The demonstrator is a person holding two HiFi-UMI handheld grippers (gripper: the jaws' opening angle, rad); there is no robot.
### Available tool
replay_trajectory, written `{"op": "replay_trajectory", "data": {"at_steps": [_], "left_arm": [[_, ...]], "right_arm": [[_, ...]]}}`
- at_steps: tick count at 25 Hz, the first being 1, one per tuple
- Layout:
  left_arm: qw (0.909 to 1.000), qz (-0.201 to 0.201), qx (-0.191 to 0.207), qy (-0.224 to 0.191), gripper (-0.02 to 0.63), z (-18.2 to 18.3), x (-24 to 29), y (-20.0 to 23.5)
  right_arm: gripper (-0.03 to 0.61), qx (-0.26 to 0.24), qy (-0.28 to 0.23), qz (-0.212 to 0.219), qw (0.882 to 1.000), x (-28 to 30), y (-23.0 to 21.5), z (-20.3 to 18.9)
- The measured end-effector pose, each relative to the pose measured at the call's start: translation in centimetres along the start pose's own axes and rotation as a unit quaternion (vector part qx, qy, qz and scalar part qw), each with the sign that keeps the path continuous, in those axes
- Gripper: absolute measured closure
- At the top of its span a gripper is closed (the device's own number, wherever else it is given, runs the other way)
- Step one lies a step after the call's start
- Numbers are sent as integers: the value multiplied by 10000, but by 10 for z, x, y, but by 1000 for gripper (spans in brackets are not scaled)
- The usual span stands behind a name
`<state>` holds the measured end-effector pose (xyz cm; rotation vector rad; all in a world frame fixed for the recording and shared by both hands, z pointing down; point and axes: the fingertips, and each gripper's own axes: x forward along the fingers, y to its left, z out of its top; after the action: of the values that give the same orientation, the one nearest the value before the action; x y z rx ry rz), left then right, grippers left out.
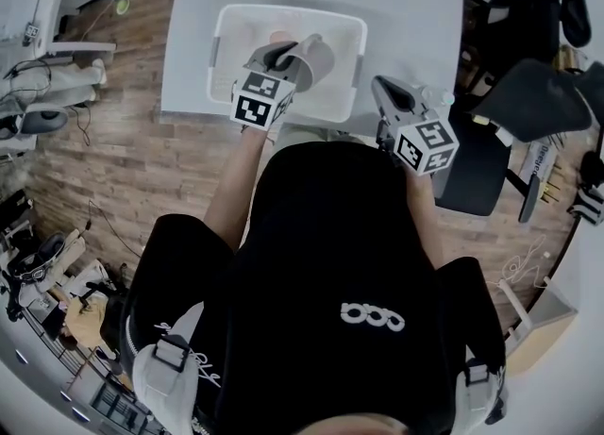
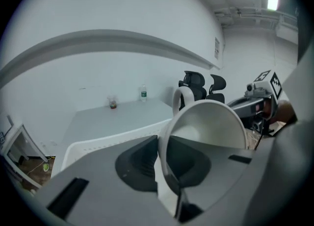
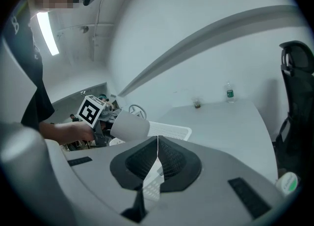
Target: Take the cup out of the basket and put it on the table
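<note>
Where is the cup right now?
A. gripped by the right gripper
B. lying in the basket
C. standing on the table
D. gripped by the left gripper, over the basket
D: the left gripper has its fingers closed on the rim of the cup, which hangs over the basket.

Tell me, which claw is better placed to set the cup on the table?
Left. The left claw grips the cup by its rim above the basket; the right claw is shut and empty, off to the side.
</note>
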<state>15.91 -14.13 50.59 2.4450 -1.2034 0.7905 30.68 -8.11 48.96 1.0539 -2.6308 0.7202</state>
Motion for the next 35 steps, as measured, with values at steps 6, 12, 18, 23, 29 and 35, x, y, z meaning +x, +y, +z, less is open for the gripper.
{"op": "replay_trajectory", "data": {"at_steps": [6, 12, 18, 23, 29, 35], "left_arm": [[9992, 36, -236, -306, 572, -2, -27, -9], [9990, 37, -266, -369, 571, -2, -38, -10], [9985, 70, -349, -421, 571, -2, -50, -13], [9978, 105, -419, -504, 571, -4, -70, -2], [9962, 53, -546, -681, 571, -9, -91, 30], [9946, -219, -525, -872, 571, -13, -113, 81]], "right_arm": [[555, -4, -93, -24, 10000, -15, 10, -9], [555, 11, -94, -68, 9999, -24, 20, -16], [555, 77, -160, -37, 9998, -30, 26, -18], [555, 158, -278, 102, 9994, -21, 44, -14], [555, 90, -215, 163, 9996, 6, 69, -8], [555, -55, -151, 68, 9998, 57, 101, 5]]}}
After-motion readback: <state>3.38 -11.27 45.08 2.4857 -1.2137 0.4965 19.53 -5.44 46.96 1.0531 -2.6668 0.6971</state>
